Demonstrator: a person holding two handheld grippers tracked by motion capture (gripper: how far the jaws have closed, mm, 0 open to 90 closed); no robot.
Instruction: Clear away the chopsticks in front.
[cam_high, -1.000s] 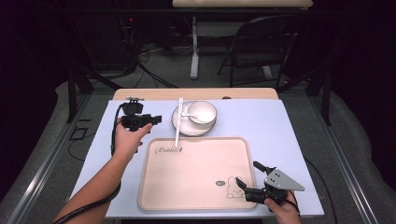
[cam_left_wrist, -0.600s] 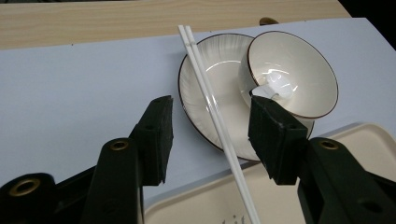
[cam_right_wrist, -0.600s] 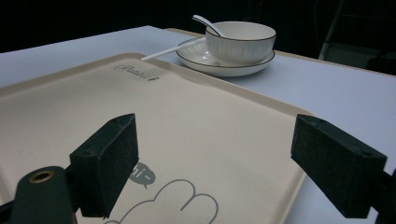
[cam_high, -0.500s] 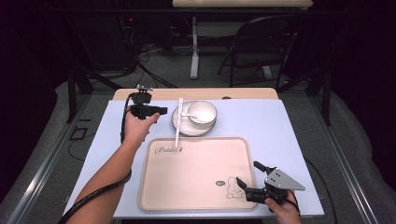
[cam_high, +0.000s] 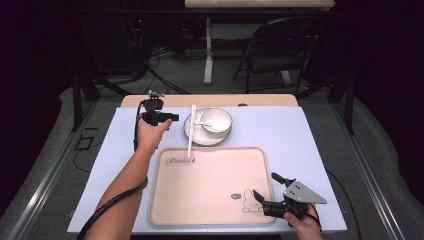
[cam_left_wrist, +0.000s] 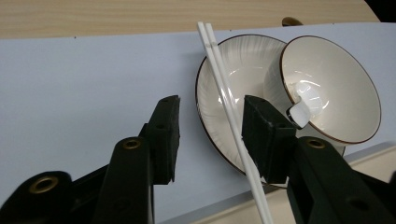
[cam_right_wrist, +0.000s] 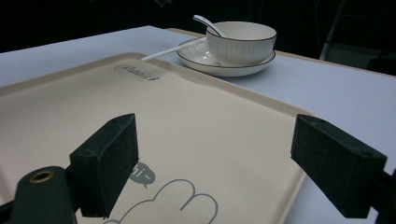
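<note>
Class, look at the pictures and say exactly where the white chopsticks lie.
In the high view the chopsticks lie across the left rim of the plate, beside the bowl, with their near ends reaching onto the tray.

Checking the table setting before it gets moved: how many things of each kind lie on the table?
Trays: 1
Plates: 1
Bowls: 1
Spoons: 1
Chopsticks: 2, a white pair lying across the plate's rim
Total: 6

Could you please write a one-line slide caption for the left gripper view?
Left hand-held gripper, jaws closing, straddles white plastic chopsticks lying across a brown-rimmed white ceramic plate.
</note>
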